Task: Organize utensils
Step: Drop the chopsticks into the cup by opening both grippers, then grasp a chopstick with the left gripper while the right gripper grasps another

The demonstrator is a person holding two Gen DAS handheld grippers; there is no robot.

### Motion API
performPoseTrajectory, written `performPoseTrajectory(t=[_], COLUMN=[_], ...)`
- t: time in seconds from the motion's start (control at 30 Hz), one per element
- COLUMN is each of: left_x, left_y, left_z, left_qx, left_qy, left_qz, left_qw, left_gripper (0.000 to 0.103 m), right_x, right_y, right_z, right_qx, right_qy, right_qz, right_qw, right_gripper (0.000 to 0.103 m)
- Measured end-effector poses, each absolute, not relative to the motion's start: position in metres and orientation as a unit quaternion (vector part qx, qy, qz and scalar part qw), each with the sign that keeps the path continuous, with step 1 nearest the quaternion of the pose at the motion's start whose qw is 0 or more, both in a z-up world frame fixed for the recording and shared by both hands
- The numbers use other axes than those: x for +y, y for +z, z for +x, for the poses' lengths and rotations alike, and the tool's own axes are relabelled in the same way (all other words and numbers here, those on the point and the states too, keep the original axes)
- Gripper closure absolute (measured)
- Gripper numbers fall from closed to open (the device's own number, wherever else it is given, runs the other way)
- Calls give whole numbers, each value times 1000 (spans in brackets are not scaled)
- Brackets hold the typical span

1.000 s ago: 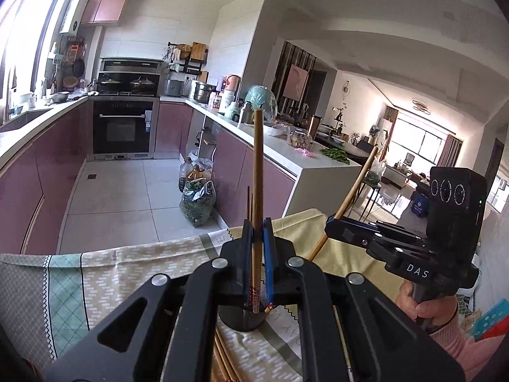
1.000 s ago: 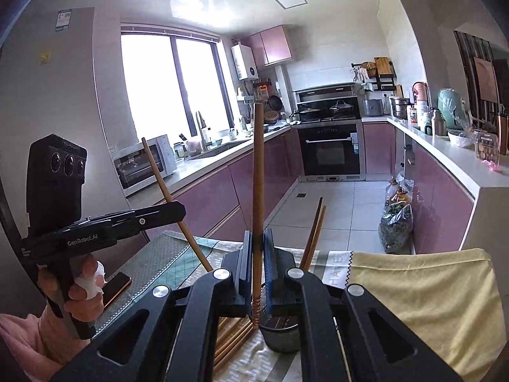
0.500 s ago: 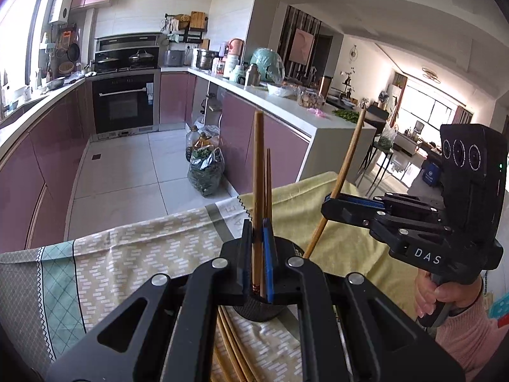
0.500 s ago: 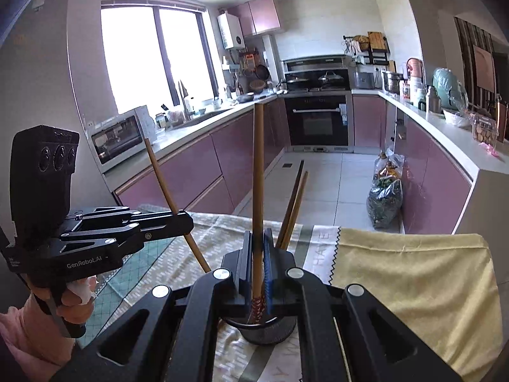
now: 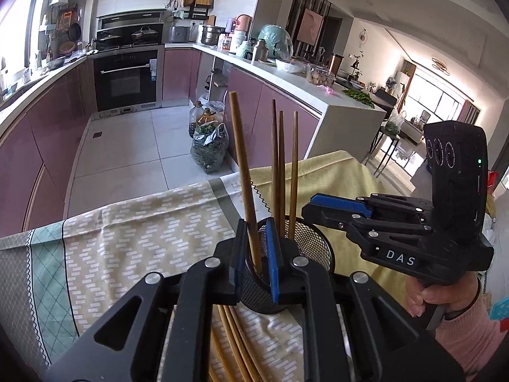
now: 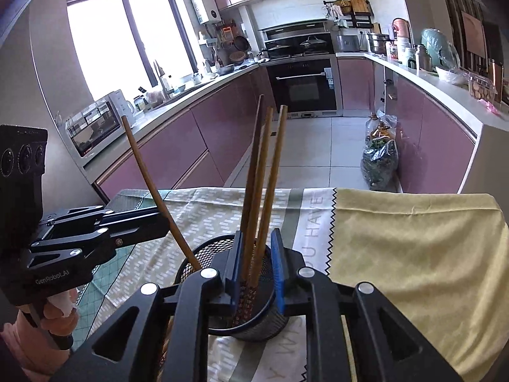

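Left wrist view:
- Opening the jaws of the left gripper (image 5: 256, 232) right now, blue pads parting.
- Standing between them: one chopstick (image 5: 245, 175), tilted left, lower end down inside the black mesh holder (image 5: 313, 246). Leaning on the left pad, showing a gap to the right pad, so no pinching.
- Sharing the holder with three more chopsticks (image 5: 281, 165), near upright, just right of the tilted one.
- Sitting on the patterned tablecloth (image 5: 143, 232), holder directly under and ahead of the fingers.
- Lying flat on the cloth below the gripper body: spare chopsticks (image 5: 229, 334), partly hidden.
- Hovering at the holder's right rim: right gripper (image 5: 308, 207), gripped by the right hand (image 5: 445, 293) in a pink sleeve. Can't tell the jaw gap from this angle.

Right wrist view:
- Opening the jaws of the right gripper (image 6: 257, 238) too, pads spreading.
- Passing up through the gap: a trio of chopsticks (image 6: 264, 175), patterned ends sunk in the holder (image 6: 197, 254). Not clamping any; daylight showing beside the right pad.
- Reaching in from the left: left gripper (image 6: 162, 222), held by the left hand (image 6: 57, 315), with the tilted chopstick (image 6: 143, 165) crossing its fingertips and dropping into the holder's left side.
- Resting on the same tablecloth (image 6: 397, 238), holder close to the camera.
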State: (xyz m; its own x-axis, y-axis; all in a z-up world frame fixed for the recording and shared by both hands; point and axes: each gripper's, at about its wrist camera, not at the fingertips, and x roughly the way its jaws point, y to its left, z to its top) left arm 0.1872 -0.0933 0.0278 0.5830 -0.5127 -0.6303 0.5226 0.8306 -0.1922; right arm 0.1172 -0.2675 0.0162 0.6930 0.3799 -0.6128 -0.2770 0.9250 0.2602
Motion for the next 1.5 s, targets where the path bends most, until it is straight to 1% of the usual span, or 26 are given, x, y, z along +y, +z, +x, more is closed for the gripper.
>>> performPoseTrajectory(t=[0.03,0.07,0.13,0.33,0.37,0.4,0.53,0.77,0.83,0.87,0.93,0.97,1.03,1.1,1.17,1.33,1.5], left_x=[-93,-92,-90,-84,-83,-81,-78,-73,-70,-67,-60,-55,-43,-31,-21,-6,-1], left_y=[26,23,18,-9,-13,-16,-24,-26,-23,-22,-17,-16,-15,-19,-28,-61,-89], left_z=[186,186,184,183,184,184,182,176,169,165,157,152,143,133,124,107,92], left_qx=[353,356,360,395,399,401,405,400,391,383,373,366,358,356,368,413,449], left_qy=[-289,-287,-284,-289,-291,-295,-298,-292,-286,-281,-273,-268,-256,-248,-241,-241,-246], left_qz=[8,9,10,1,-6,-11,-23,-26,-26,-25,-26,-27,-27,-28,-27,-31,-47], left_qw=[890,889,889,872,869,867,864,869,874,879,887,891,898,901,898,878,858], left_gripper=[89,85,83,82,80,79,80,78,76,76,75,73,71,68,66,66,66], right_x=[-270,-273,-277,-269,-266,-263,-257,-253,-256,-258,-260,-260,-262,-263,-259,-228,-189], right_y=[15,12,6,-14,-16,-16,-16,-17,-17,-17,-13,-10,-2,4,6,-25,-61], right_z=[117,116,114,118,118,118,119,117,115,113,103,98,81,65,49,31,32], right_qx=[348,351,358,384,383,379,375,372,373,369,357,351,332,319,318,375,423], right_qy=[175,174,174,199,198,200,211,221,220,216,202,199,192,195,213,281,309], right_qz=[76,82,91,107,104,102,108,108,113,115,105,101,92,84,80,82,68], right_qw=[918,916,913,895,896,898,896,895,895,897,906,910,919,924,920,880,849], right_gripper=[83,79,76,77,77,77,78,78,76,73,71,68,67,64,62,61,61])
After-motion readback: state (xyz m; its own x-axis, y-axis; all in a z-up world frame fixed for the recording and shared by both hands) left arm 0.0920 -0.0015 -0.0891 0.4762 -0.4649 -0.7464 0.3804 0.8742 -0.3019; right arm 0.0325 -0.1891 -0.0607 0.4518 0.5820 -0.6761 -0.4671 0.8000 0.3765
